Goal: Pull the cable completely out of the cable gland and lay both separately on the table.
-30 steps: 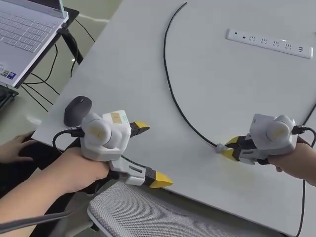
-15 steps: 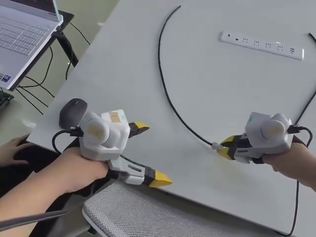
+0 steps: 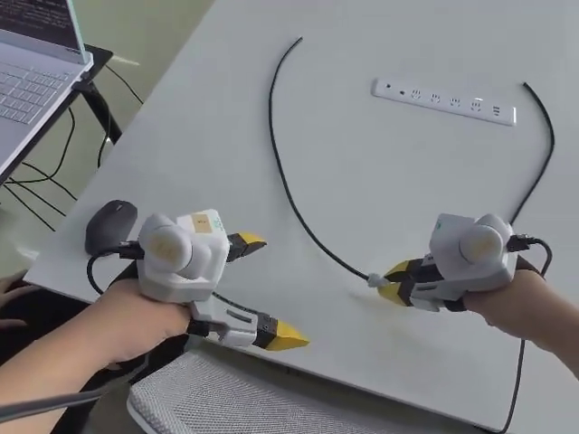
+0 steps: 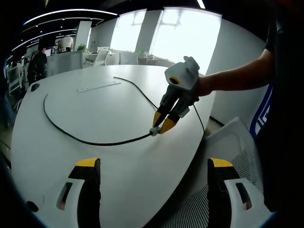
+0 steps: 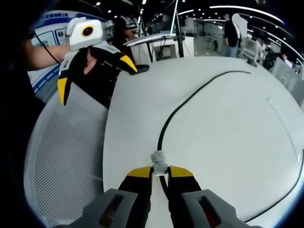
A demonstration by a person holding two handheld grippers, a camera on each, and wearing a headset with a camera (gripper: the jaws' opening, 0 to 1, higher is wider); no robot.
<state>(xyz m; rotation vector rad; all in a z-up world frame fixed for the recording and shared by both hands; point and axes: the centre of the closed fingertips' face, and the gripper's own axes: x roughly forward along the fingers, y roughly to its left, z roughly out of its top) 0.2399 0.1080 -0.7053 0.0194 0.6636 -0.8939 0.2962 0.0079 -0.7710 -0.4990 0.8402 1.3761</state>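
Head view: white table, laptop

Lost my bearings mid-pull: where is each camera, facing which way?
Head view: headset, looking down at the white table; left gripper, right gripper, forearms show.
Left gripper view: over its open jaws toward the right gripper.
Right gripper view: along jaws shut on the small white cable gland, up the thin black cable.
Both gripper views share gland and cable.
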